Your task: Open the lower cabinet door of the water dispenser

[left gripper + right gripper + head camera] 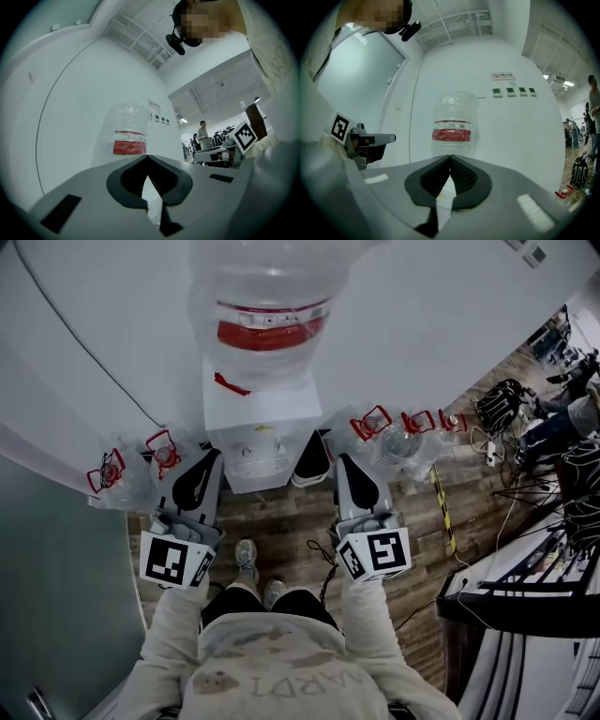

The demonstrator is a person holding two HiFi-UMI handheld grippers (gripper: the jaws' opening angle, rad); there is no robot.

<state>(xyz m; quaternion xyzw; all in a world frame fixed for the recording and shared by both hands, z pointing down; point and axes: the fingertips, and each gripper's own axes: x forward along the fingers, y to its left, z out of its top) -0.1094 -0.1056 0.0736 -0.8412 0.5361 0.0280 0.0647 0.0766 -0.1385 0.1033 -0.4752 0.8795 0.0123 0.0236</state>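
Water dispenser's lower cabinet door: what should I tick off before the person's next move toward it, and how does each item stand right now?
1. Left gripper empty: ok, jaws together with nothing between them.
2. Right gripper empty: ok, jaws together with nothing between them.
3. Water dispenser ahead of both grippers: ok, its bottle shows in both gripper views.
4. Lower cabinet door in sight: not ok, no view shows it.
5. Door open or closed: cannot tell.
6. Jaws ready to take hold: not ok, both are shut.
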